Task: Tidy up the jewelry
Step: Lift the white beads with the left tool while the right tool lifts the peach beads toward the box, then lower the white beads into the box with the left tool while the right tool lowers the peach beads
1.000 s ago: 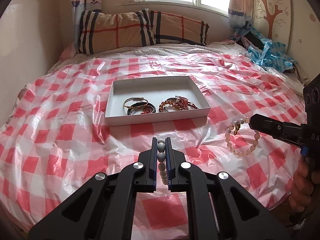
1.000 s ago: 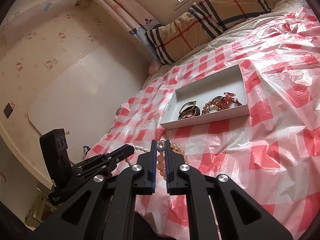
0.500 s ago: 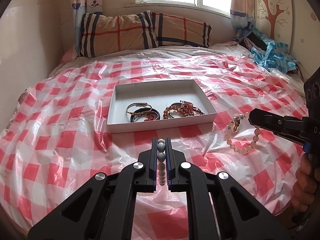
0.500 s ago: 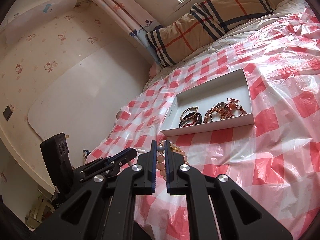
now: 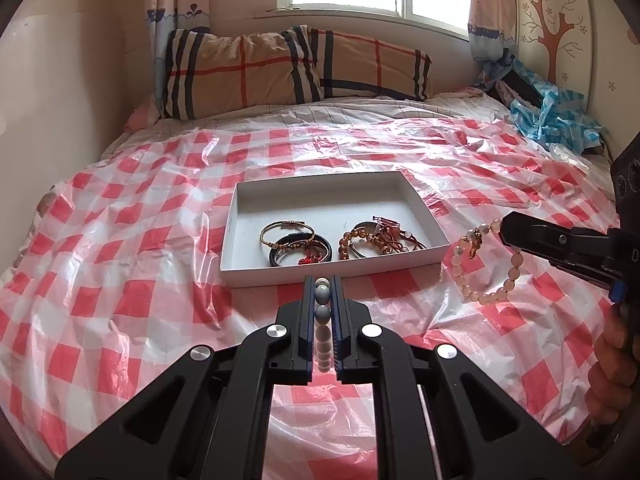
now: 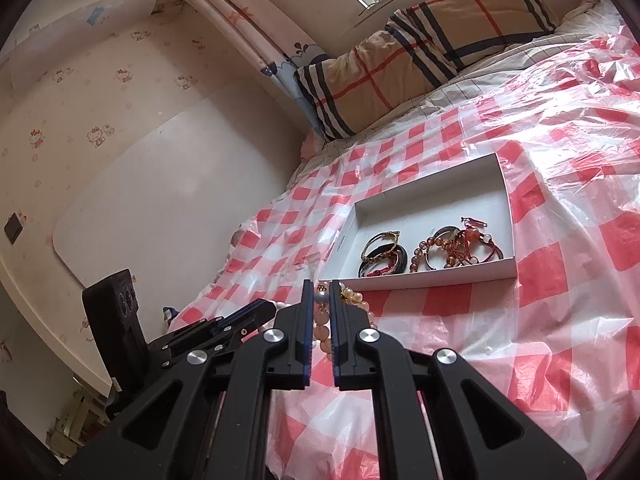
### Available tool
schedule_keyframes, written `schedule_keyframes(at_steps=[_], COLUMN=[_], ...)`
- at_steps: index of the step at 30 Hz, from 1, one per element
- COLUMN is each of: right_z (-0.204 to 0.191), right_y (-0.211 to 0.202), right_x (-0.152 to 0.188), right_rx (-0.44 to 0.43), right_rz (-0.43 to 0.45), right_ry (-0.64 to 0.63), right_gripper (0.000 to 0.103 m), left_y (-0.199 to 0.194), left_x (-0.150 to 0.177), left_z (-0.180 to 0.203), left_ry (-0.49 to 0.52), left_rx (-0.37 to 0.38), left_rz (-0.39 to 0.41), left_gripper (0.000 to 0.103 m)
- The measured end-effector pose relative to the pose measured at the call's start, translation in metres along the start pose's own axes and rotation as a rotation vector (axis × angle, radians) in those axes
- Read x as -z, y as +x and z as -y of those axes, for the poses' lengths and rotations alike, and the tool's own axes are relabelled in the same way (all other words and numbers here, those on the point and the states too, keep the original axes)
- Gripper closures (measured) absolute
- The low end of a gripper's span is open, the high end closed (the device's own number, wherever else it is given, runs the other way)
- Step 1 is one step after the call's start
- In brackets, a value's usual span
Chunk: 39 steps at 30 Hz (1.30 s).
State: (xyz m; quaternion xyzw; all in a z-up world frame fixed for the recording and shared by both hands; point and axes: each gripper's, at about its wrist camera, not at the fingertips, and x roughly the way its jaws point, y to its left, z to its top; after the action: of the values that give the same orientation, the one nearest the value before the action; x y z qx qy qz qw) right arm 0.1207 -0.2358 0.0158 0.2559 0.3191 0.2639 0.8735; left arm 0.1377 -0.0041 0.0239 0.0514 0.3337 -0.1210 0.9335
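A white shallow box (image 5: 332, 272) lies on the checked bed cover and holds bangles (image 5: 296, 240) and amber bead bracelets (image 5: 376, 236). My left gripper (image 5: 322, 280) is shut on a strand of pale grey-white beads (image 5: 322, 314), just short of the box's near wall. To the right of the box, my right gripper (image 5: 505, 227) carries a peach bead bracelet (image 5: 486, 264) hanging in a loop. In the right wrist view that gripper (image 6: 321, 285) is shut on the peach beads (image 6: 322, 334), with the box (image 6: 420, 276) just ahead and the left gripper (image 6: 268, 306) at lower left.
A red-and-white checked plastic sheet (image 5: 120, 280) covers the bed. A striped pillow (image 5: 280, 68) lies under the window at the far end, with crumpled blue plastic (image 5: 548, 116) at the far right. A hand (image 5: 612, 360) holds the right gripper. A white board (image 6: 160, 200) leans on the left wall.
Both grippers have moved forward toward the box, each still carrying its bracelet. The box now sits closer in both views.
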Motion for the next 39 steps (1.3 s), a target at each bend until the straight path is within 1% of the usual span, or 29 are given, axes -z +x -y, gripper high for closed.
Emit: schedule_keyframes(at_steps=[13, 18, 22, 27, 39], right_z=[0.014, 0.015, 0.014, 0.014, 0.017], right_y=[0.019, 0.029, 0.038, 0.048, 0.054], right_x=[-0.011, -0.014, -0.018, -0.022, -0.029], right_rx=[0.003, 0.024, 0.072, 0.104, 0.118], right_rz=[0.005, 0.006, -0.001, -0.005, 0.0], right_ry=[0.012, -0.011, -0.053, -0.076, -0.078], right_gripper=[0.095, 0.095, 0.095, 0.095, 0.095], left_y=[0.021, 0.03, 0.038, 0.044, 0.051], left_x=[-0.013, -0.016, -0.019, -0.025, -0.037], left_z=[0.001, 0.0, -0.003, -0.008, -0.011], left_ry=[0.012, 0.015, 0.01, -0.001, -0.012], left_rx=[0.007, 0.012, 0.014, 0.017, 0.023], left_rz=[0.014, 0.018, 0.019, 0.032, 0.06], left_gripper=[0.096, 0.096, 0.096, 0.096, 0.096])
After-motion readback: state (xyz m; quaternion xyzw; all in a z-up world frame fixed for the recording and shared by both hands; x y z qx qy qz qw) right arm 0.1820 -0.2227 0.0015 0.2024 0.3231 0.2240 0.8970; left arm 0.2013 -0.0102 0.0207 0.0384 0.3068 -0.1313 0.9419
